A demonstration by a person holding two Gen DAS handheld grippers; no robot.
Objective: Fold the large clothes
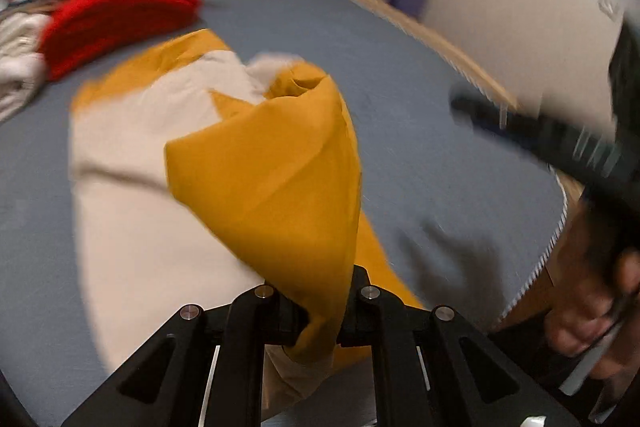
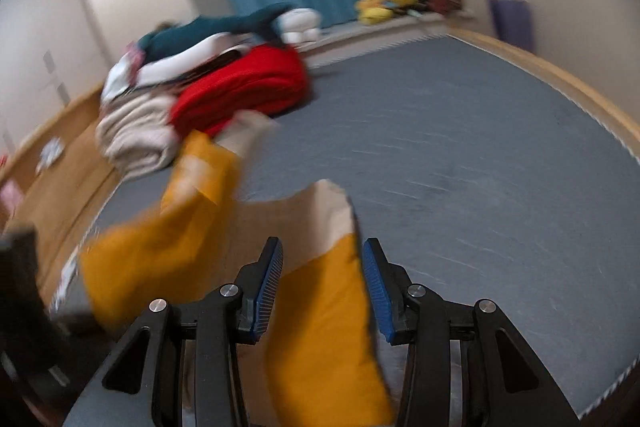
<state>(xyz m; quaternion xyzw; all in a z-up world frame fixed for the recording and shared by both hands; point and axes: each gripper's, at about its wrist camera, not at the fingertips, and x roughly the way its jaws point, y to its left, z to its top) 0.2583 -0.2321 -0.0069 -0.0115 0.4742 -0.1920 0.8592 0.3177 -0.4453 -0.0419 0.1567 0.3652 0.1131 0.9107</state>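
A mustard-yellow and cream garment (image 1: 160,163) lies partly spread on the grey mat (image 1: 400,115). My left gripper (image 1: 320,311) is shut on a yellow fold of it and holds that fold lifted off the mat. In the right wrist view the same garment (image 2: 320,323) runs between my right gripper's blue-padded fingers (image 2: 268,287). My right gripper (image 2: 322,267) is open, its jaws standing apart around the yellow cloth. The right gripper also shows as a dark blurred shape in the left wrist view (image 1: 540,135).
A pile of folded clothes, red (image 2: 240,87), cream and teal, sits at the far left of the grey mat (image 2: 480,167). Yellow and red items (image 2: 384,3) lie by the blue curtain. Wooden floor borders the mat. A person's face (image 1: 592,287) is at the right.
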